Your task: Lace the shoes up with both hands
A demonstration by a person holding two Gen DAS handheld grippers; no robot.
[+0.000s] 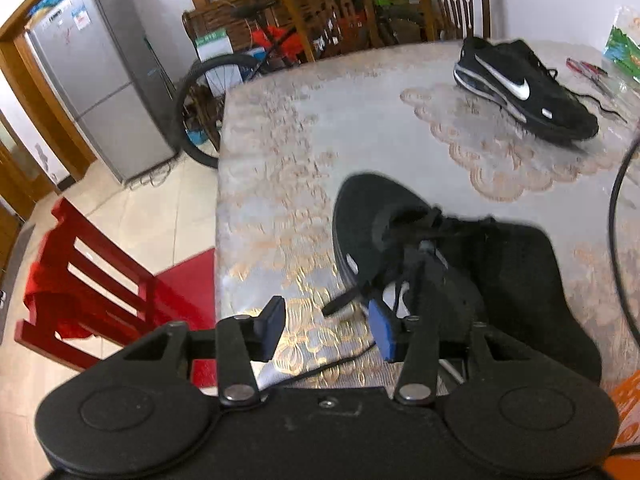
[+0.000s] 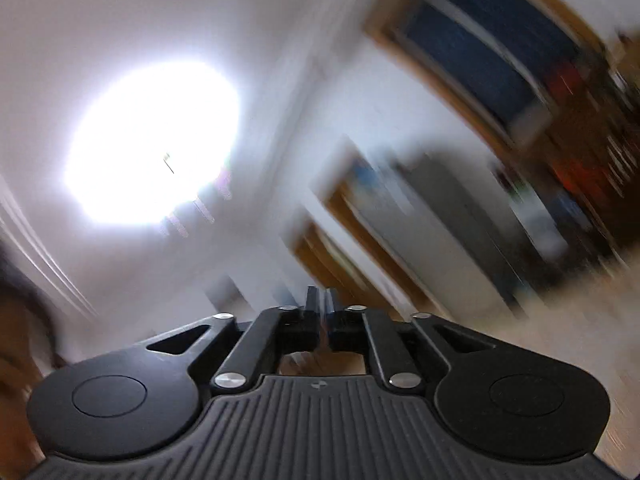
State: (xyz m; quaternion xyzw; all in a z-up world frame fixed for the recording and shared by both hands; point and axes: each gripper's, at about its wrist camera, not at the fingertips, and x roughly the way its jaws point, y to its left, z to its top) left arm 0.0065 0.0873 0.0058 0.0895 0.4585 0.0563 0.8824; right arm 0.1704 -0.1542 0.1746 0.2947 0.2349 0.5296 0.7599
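A black shoe (image 1: 368,216) lies close in front of me on the patterned table (image 1: 280,152), its black laces (image 1: 424,224) loose over the tongue. One flat lace end (image 1: 338,304) sticks out toward my left gripper (image 1: 328,330), which is open just above the table; the end lies ahead of the gap, near the blue right pad (image 1: 382,332), and is not pinched. A second black shoe with a white swoosh (image 1: 524,88) sits at the far right. My right gripper (image 2: 321,308) points at a blurred wall and ceiling lamp, its fingers a narrow slit apart with nothing seen between them.
Red-handled pliers (image 1: 584,67) and a green bag (image 1: 624,46) lie at the table's far right. A black cord (image 1: 614,216) arcs along the right edge. Wooden chairs (image 1: 452,4) stand behind the table; a red chair (image 1: 88,280), a bicycle wheel (image 1: 200,112) and a fridge (image 1: 100,92) are left.
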